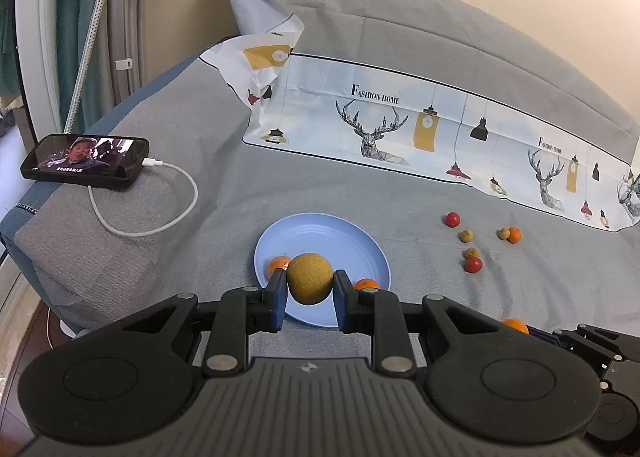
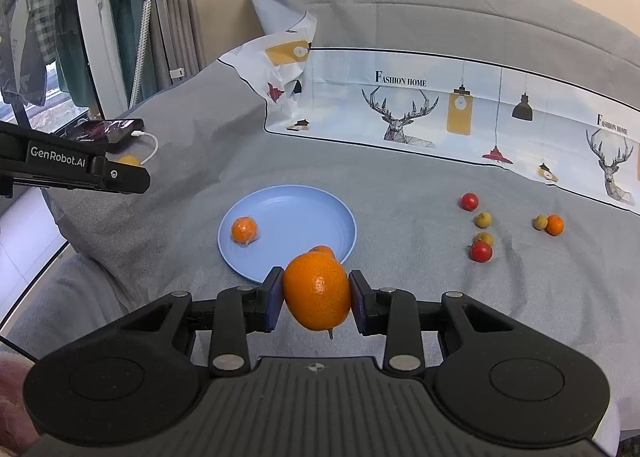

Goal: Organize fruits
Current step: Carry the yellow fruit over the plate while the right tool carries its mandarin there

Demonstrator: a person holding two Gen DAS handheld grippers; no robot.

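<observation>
Tool-wise, our left tool clenches a round yellow-brown fruit; our right tool grips a glossy orange mandarin near the light-blue round plate.

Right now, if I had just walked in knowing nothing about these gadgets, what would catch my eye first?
Probably the two fruits held up in front: the left gripper clamps a yellow-brown fruit and the right gripper clamps an orange. Beyond them a blue plate with two small oranges lies on the grey bedcover, with small fruits scattered to its right.
</observation>
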